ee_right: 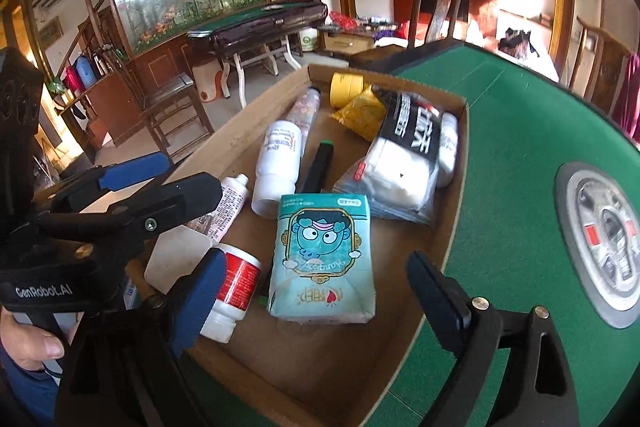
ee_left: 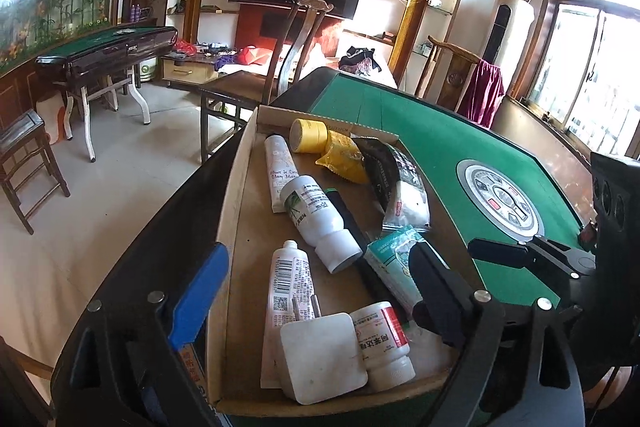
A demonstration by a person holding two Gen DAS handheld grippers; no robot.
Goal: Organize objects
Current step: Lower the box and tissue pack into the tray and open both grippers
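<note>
A shallow cardboard box (ee_right: pixel 244 135) sits on the green felt counter (ee_right: pixel 516 131), near its edge, and holds all the loose objects. Along its left side in the right wrist view lie a white ointment tube (ee_right: pixel 224 211), partly behind the left hand-held gripper (ee_right: pixel 188 173), and a small white pill bottle with a red label (ee_right: pixel 236 287) tipped on its side, touching the blue fingertip (ee_right: pixel 198 301) of the right hand-held gripper (ee_right: pixel 316 303). Further in, a larger white bottle (ee_right: pixel 278 163) lies flat with a patterned tube (ee_right: pixel 304 111) behind it and a dark marker with a green cap (ee_right: pixel 318 167) just to its right. In the middle a teal tissue pack with a cartoon face (ee_right: pixel 320 255) rests flat, its far end overlapping the marker. At the back stand a roll of yellow tape (ee_right: pixel 346 89) and a yellow sachet (ee_right: pixel 362 113), and right of these a clear bag of white pads with a black label (ee_right: pixel 404 163) leans against the box's right wall.

The right hand-held gripper hovers over the near end of the box with its jaws spread wide on either side of the tissue pack, holding nothing. The left hand-held gripper is likewise parted and empty above the box's left side; its own view shows a white square charger (ee_left: pixel 322 357) lying nearest to it, beside the red-labelled bottle.
</note>
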